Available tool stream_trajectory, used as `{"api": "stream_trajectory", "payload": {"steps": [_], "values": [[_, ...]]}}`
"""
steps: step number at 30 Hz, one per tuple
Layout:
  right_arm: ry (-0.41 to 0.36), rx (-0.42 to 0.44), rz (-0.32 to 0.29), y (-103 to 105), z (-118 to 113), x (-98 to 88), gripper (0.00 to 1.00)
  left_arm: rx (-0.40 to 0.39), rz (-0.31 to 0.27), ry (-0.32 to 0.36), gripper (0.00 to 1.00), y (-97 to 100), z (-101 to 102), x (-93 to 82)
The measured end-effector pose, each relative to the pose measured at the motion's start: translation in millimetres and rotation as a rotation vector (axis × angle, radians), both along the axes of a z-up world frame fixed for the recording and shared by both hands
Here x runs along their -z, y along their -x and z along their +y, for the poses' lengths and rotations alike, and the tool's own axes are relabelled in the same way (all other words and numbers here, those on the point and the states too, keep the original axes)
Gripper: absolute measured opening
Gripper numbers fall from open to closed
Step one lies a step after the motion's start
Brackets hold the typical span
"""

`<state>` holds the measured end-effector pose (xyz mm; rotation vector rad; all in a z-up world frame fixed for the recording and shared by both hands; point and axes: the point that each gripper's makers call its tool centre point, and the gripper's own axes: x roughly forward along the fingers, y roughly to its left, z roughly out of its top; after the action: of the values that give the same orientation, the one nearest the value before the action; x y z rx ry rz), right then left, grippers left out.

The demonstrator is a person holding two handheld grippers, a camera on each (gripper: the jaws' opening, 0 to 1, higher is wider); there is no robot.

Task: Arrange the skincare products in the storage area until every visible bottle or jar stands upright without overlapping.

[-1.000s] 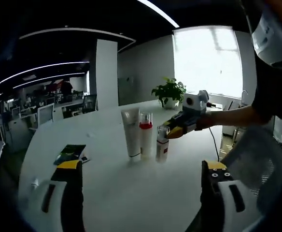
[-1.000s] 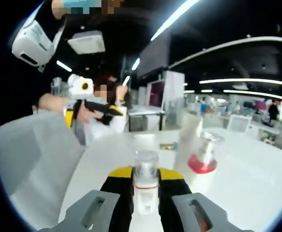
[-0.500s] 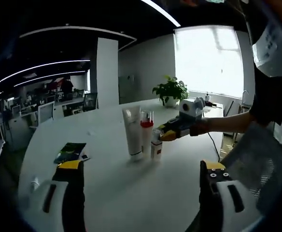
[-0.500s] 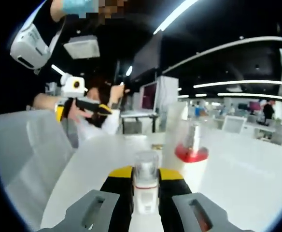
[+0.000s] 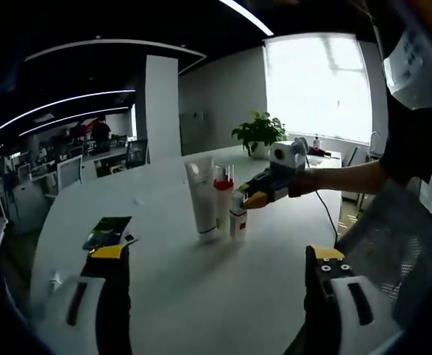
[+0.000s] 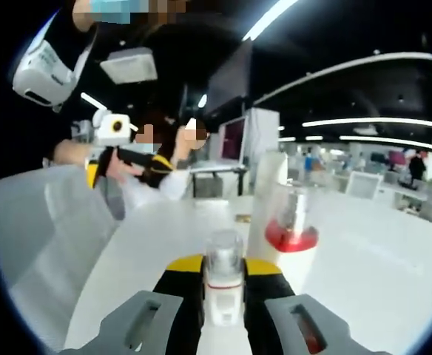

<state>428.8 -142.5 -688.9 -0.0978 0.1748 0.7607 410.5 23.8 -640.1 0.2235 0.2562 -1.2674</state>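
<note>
In the left gripper view, a white tube (image 5: 200, 200) and a clear-capped bottle with a red collar (image 5: 223, 198) stand upright side by side on the white table (image 5: 164, 281). Right beside them is a small white bottle (image 5: 237, 220), upright, with my right gripper (image 5: 254, 197) shut on it. My left gripper (image 5: 216, 255) stays near the table's front edge, open and holding nothing. In the right gripper view, the small bottle (image 6: 223, 285) sits between the shut yellow-black fingers (image 6: 185, 277), close to the red-collared bottle (image 6: 292, 238) and the tube (image 6: 270, 196).
A dark flat packet (image 5: 108, 231) lies on the table at the left. A potted plant (image 5: 258, 134) stands at the far edge. A grey mesh chair (image 5: 393, 237) is at the right. My left gripper (image 6: 120, 151), held by a hand, appears beyond another grey chair back (image 6: 46, 244).
My right gripper has carried the small bottle leftward, right up beside the red-collared bottle. The left gripper has stayed open and nearly still.
</note>
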Motion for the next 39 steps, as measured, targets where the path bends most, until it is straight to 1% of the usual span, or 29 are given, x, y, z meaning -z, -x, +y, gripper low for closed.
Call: {"api": "stream_trajectory", "payload": {"steps": [6,8,15,22,27,32,33,37,39], "values": [[-0.009,-0.001,0.009,3.2,1.5,0.0,0.11,0.000,-0.002,-0.001,0.94,0.0,0.2,-0.2],[-0.015,-0.005,0.022,4.3,1.2,1.2,0.12,0.001,-0.002,-0.003,0.94,0.1,0.2,0.1],[0.001,-0.012,0.040,6.4,2.0,6.2,0.12,0.003,-0.003,-0.011,0.94,0.4,-0.1,1.3],[0.010,0.001,0.055,8.4,-2.4,9.1,0.14,0.005,-0.004,-0.016,0.93,0.6,-1.0,2.3],[0.023,0.018,0.083,10.3,-7.7,11.4,0.16,0.002,0.000,-0.015,0.93,0.2,-0.8,2.8],[0.029,0.057,0.122,16.4,-14.9,10.9,0.23,-0.003,0.011,-0.022,0.94,-0.6,-0.5,6.1],[0.031,0.072,0.139,19.5,-16.1,10.1,0.24,-0.010,0.022,-0.019,0.94,-1.8,0.0,6.8],[0.037,0.108,0.169,31.5,-15.5,3.5,0.32,-0.037,0.036,-0.014,0.94,-7.9,3.9,7.6],[0.039,0.144,0.201,40.3,-15.7,1.5,0.36,-0.049,0.042,-0.016,0.94,-9.9,5.5,8.8]]}}
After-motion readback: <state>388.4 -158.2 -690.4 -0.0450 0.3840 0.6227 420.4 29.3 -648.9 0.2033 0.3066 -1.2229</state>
